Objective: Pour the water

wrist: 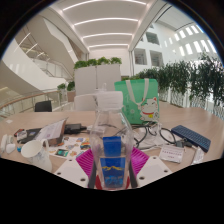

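A clear plastic water bottle [111, 150] with a blue label stands upright between my gripper's [112, 165] two fingers. Both magenta pads [86, 161] press against its sides, so the gripper is shut on it. The bottle's upper part and neck rise in front of a green bag. Its base is hidden below the fingers. I see no cup or glass that I can tell apart from the clutter on the table.
A green tote bag [137, 99] stands beyond the bottle on the wooden table [190, 122]. Papers, cables and small items [45, 138] lie to the left. A dark flat case [190, 137] lies to the right. Planters and a hall lie behind.
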Demonstrator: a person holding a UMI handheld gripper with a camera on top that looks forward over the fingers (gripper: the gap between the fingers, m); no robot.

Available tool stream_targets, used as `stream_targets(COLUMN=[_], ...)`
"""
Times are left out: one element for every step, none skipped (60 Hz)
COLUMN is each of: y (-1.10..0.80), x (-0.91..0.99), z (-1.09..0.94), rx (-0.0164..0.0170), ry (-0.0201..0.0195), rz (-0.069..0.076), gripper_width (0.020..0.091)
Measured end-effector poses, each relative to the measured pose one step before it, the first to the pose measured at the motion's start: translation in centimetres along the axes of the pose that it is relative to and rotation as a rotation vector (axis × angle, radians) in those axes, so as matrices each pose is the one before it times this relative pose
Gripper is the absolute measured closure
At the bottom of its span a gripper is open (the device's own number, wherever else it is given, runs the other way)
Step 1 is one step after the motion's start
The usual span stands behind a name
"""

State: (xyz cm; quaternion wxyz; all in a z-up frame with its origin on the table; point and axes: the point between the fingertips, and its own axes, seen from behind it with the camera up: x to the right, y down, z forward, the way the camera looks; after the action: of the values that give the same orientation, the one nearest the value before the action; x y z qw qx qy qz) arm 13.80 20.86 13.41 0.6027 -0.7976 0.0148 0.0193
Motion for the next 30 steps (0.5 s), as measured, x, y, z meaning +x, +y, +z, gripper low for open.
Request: stream_targets(y=[0.094,0.141,0.251,0.301,0.011,0.605,0.096,-0.01,0.116,-0.186,-0.192,0.058,-0.171,-0.173,-0.111,-0.263,0.341,0.016,-0.362,-0.137,-0.076,0.183,-0.031,-0.04,-0.039,-0.096,0.04,0.055,0.066,0.079], x=[-0.228,-0.224,-0.24,-0.36,-0.299,0.997,-0.269,-0.334,0.186,-0.269,-0.258,0.301,-0.106,-0.213,-0.28,-0.026,0.328,-0.204,-0.157,-0.216,-0.171,0.17,-0.14,-0.167,-0.178,-0.069,-0.249,-0.343,-0.391,-0.467], z=[0.315,0.297,0.215,0.175,0.157,-1.825,-0.109,-0.106,-0.697,-0.198,-0.27,-0.939,-0.418,-0.488,-0.569,-0.653,-1.195,-0.783,-0.763,-0.838,-0.89,-1.038,-0.944,-0.972,-0.943,-1.001,-1.047,-1.046,-1.02,-1.017], rx=[-0.01094,-0.01463,-0.01935,-0.02261,-0.02369,-0.02239,-0.01824,-0.01298,-0.00857,-0.00532,-0.00383,-0.005,-0.00397,-0.00308,-0.00317,-0.00444,-0.00128,0.00039,-0.00068,-0.00108,-0.00208,-0.0016,-0.001,0.00012,0.00019,-0.00302,-0.00285,-0.00318,-0.00298,-0.00234], ry=[-0.00199,-0.00194,-0.00296,-0.00627,-0.00821,-0.00665,-0.0076,-0.00713,-0.00619,-0.0047,-0.00368,0.00157,0.00452,0.00203,0.00003,0.00269,0.00452,0.00356,0.00308,0.00286,0.00506,0.00765,0.00745,0.00674,0.00578,0.00566,0.0054,0.00342,0.00065,-0.00169], rz=[-0.0002,-0.0006,0.0001,0.0023,0.0048,0.0038,0.0067,0.0075,0.0053,0.006,0.0052,0.0049,0.0041,0.0026,0.0008,0.0002,-0.0019,-0.0033,-0.0056,-0.007,-0.0073,-0.0064,-0.0061,-0.0066,-0.006,-0.0062,-0.0039,-0.0032,-0.0038,-0.0041], gripper_width=[0.0606,0.059,0.058,0.0562,0.0539,0.0508,0.0469,0.0418,0.0368,0.032,0.0276,0.0255,0.0251,0.0261,0.0272,0.0273,0.0274,0.0272,0.0272,0.0274,0.0273,0.0273,0.0274,0.0274,0.0273,0.0273,0.0273,0.0273,0.027,0.0274])
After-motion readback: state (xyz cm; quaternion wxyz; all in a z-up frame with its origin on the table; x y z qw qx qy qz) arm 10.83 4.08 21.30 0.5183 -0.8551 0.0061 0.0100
